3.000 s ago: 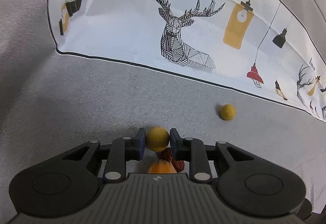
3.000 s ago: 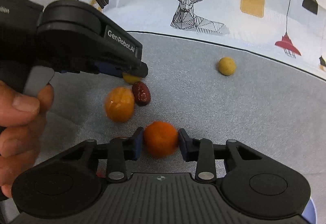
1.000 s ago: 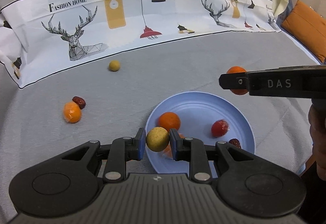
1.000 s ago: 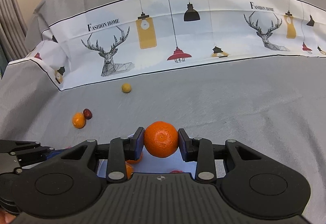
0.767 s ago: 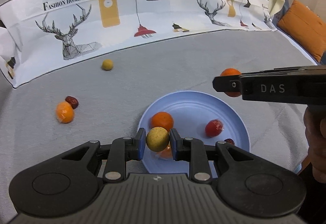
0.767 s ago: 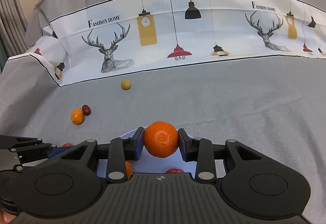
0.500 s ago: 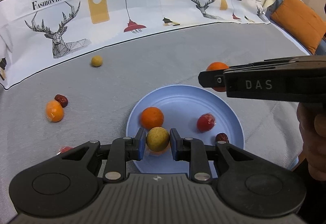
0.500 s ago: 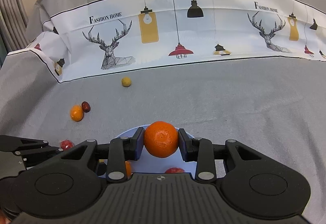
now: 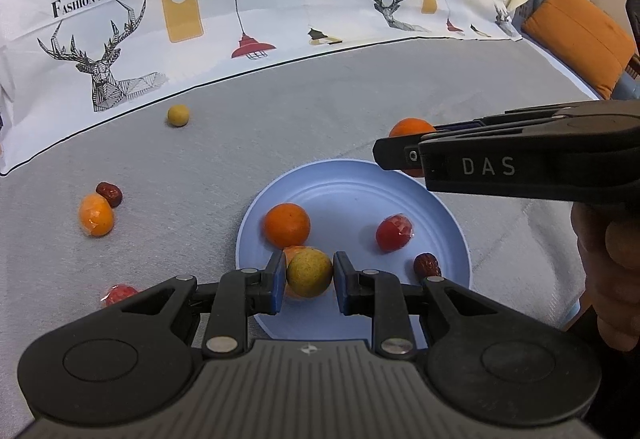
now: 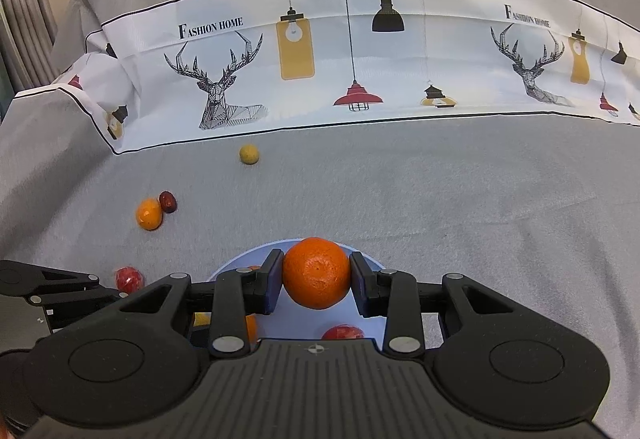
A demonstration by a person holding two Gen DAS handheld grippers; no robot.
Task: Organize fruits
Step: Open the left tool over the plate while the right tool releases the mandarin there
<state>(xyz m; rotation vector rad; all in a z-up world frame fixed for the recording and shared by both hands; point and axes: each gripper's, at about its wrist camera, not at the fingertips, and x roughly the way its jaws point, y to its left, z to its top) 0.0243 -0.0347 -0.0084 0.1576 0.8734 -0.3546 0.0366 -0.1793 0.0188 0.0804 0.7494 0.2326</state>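
My left gripper [image 9: 309,274] is shut on a small yellow-green fruit [image 9: 309,271] and holds it over the near part of a light blue plate [image 9: 352,185]. On the plate lie an orange [image 9: 287,224], a wrapped red fruit [image 9: 394,232], a dark red date [image 9: 426,264] and an orange fruit half hidden behind the held one. My right gripper [image 10: 316,275] is shut on an orange [image 10: 316,271] above the plate's far rim [image 10: 240,259]; it also shows in the left wrist view [image 9: 404,155].
On the grey cloth to the left lie a wrapped orange fruit [image 9: 95,215], a date [image 9: 109,192], a wrapped red fruit [image 9: 120,293] and a yellow ball-like fruit [image 9: 178,115]. A white printed cloth band [image 9: 240,19] runs along the back. An orange cushion [image 9: 580,35] is far right.
Both grippers have carried their fruits from the left group over to the plate. In the last second both have moved in over the plate, the left one lower.
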